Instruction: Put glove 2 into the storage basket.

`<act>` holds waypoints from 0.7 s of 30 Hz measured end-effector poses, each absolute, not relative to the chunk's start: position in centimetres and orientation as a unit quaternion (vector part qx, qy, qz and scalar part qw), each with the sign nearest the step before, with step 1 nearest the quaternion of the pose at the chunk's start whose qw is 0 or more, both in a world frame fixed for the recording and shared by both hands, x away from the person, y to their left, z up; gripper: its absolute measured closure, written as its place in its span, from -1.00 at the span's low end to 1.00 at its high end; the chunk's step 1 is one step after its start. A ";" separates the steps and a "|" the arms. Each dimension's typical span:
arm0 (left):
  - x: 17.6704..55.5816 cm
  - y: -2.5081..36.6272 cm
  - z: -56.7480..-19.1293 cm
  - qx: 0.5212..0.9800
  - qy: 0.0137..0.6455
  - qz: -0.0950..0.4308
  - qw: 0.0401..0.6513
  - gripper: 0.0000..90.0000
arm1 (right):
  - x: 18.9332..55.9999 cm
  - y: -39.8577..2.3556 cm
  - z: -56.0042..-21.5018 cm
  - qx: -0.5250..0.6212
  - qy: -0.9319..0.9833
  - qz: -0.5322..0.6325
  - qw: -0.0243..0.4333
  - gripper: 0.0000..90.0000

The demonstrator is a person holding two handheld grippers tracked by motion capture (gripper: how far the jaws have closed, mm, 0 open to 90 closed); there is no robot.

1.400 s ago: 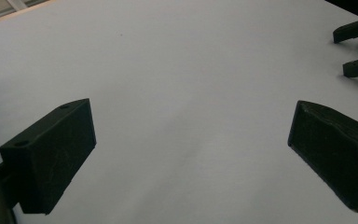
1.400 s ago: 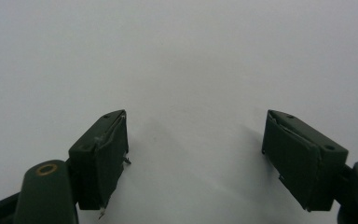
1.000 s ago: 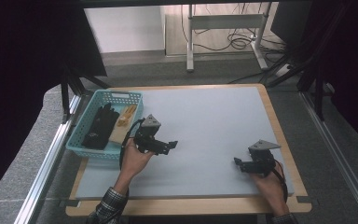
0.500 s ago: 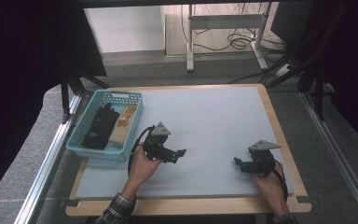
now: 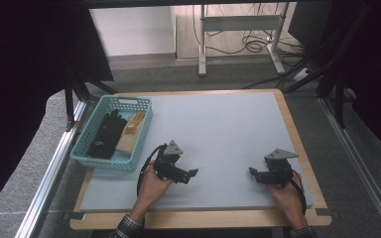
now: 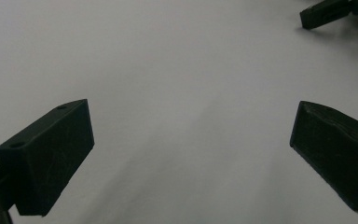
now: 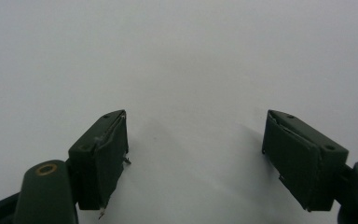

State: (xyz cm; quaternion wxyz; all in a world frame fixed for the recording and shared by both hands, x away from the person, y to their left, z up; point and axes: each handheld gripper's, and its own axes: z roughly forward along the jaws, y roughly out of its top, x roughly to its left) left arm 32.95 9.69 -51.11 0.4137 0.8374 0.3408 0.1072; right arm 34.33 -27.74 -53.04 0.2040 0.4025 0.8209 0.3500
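Note:
My left gripper [image 5: 192, 174] is held low over the grey mat [image 5: 218, 124] near its front, left of centre. In the left gripper view its jaws stand wide apart, so the left gripper [image 6: 191, 116] is open with bare mat between them. My right gripper [image 5: 252, 171] rests at the front right, pointing left toward the other one. The right gripper [image 7: 196, 126] is open too, with nothing in it. The tip of the right gripper's jaw [image 6: 324, 11] shows at the top right of the left gripper view.
A teal plastic basket [image 5: 114, 162] stands at the mat's left edge, holding a black glove [image 5: 105, 135] and a tan and yellow item [image 5: 130, 132]. A wooden border [image 5: 198, 218] runs around the mat. Metal rails flank the table.
My left gripper has moved away from the basket, rightward and toward the front of the mat. The right gripper has stayed put.

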 end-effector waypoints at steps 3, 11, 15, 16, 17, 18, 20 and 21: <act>32.7 9.8 -51.8 0.841 0.342 0.110 0.406 -1.00 | 34.3 -27.7 -53.0 0.402 0.821 0.350 0.204 -0.52; 31.9 9.9 -53.5 0.850 0.344 0.120 0.380 -1.00 | 34.3 -27.7 -53.0 0.403 0.821 0.350 0.204 -0.52; 31.7 9.9 -54.3 0.856 0.347 0.123 0.363 -1.00 | 34.3 -27.7 -53.0 0.402 0.821 0.350 0.204 -0.52; 31.7 9.9 -54.5 0.857 0.346 0.126 0.360 -1.00 | 34.3 -27.7 -53.0 0.402 0.821 0.350 0.205 -0.52; 31.7 9.8 -54.6 0.860 0.347 0.126 0.352 -1.00 | 34.3 -27.7 -53.0 0.402 0.821 0.350 0.205 -0.52; 31.6 9.8 -54.6 0.859 0.348 0.128 0.354 -1.00 | 34.3 -27.7 -53.0 0.402 0.821 0.349 0.205 -0.52; 31.7 9.8 -54.6 0.860 0.348 0.127 0.351 -1.00 | 34.3 -27.7 -53.0 0.402 0.821 0.349 0.205 -0.52; 31.8 9.9 -54.7 0.860 0.348 0.123 0.352 -1.00 | 34.3 -27.7 -53.0 0.402 0.821 0.349 0.205 -0.52</act>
